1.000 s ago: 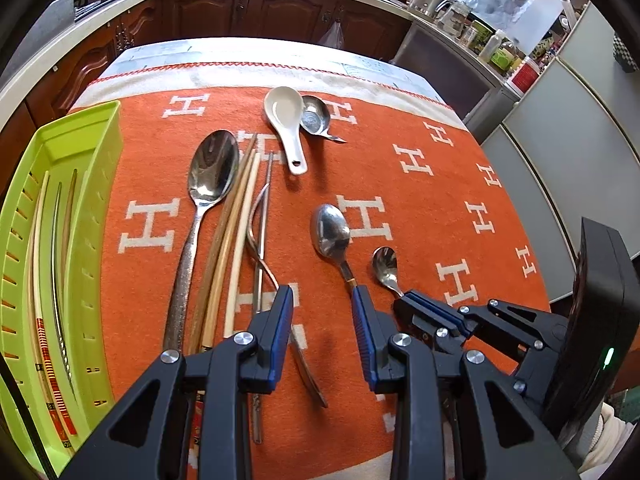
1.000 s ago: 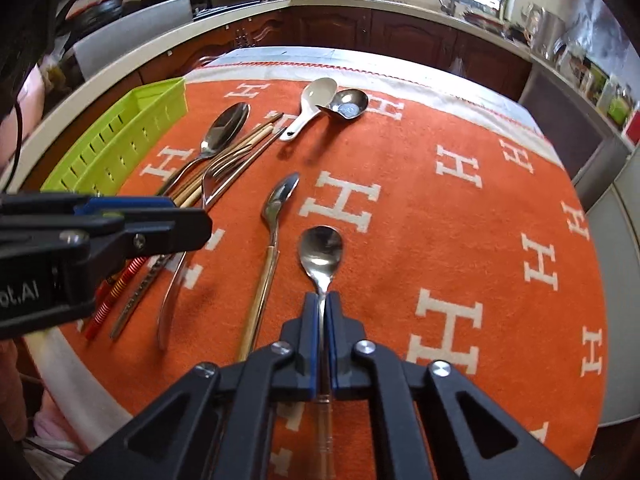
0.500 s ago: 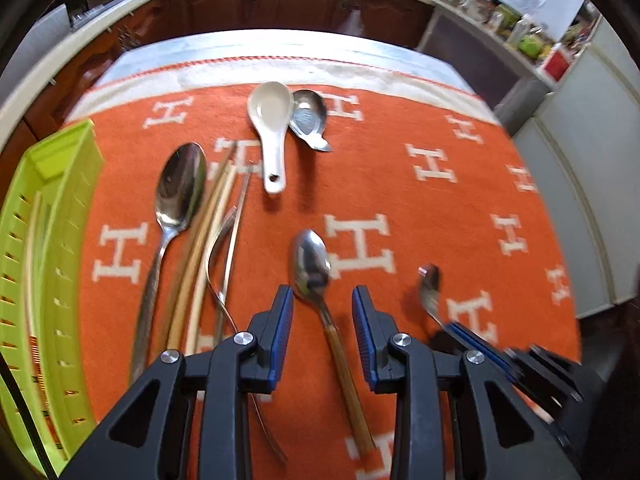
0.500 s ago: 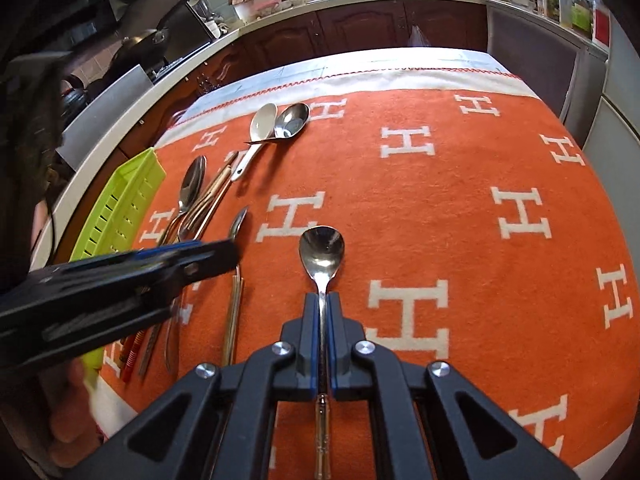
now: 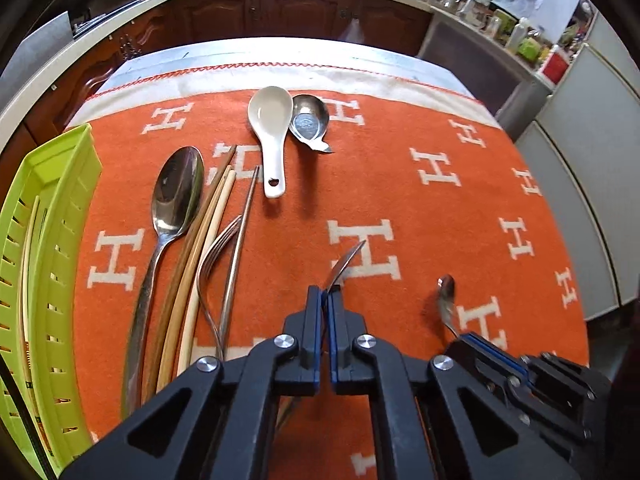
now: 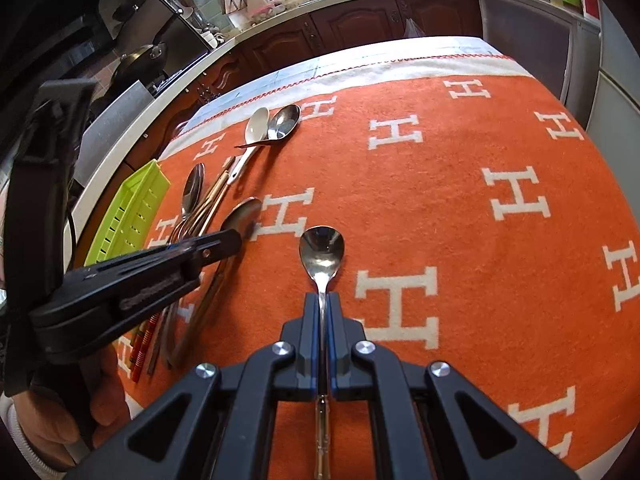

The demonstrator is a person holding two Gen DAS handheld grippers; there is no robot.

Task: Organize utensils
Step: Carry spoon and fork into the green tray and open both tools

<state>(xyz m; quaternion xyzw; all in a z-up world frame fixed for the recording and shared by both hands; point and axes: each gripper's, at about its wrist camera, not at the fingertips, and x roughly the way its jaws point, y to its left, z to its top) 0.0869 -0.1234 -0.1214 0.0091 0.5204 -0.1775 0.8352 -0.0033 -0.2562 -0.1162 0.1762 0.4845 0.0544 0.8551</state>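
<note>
Left wrist view: the left hand-held gripper (image 5: 325,300) points steeply down at the orange cloth (image 5: 400,200); its jaws have just been closing and now pinch the handle of a gold-handled spoon (image 5: 346,260), whose bowl shows edge-on just past the tips. To its left lie a large spoon (image 5: 176,196), wooden chopsticks (image 5: 200,248), a fork (image 5: 216,256) and a metal chopstick (image 5: 240,240), close together, near the green basket (image 5: 60,200) at the cloth's left edge. A white ceramic spoon (image 5: 272,132) touches a short steel spoon (image 5: 310,122) near the far hem. The cloth's right half is bare, with white "H" letters woven in. The right hand-held gripper (image 5: 460,336) enters at lower right, clamped on a small spoon (image 5: 446,292).

Right wrist view: the right hand-held gripper (image 6: 323,300) is tilted down, jaws narrow, gripping the small spoon (image 6: 322,252) by its neck, bowl forward and clear of the other utensils. The left hand-held gripper (image 6: 236,240) reaches in from the left, its tip against the gold-handled spoon's bowl (image 6: 244,214). Its side carries raised lettering too blurred to read. Open cloth stretches ahead and right to the worktop (image 6: 460,46) edge.
</note>
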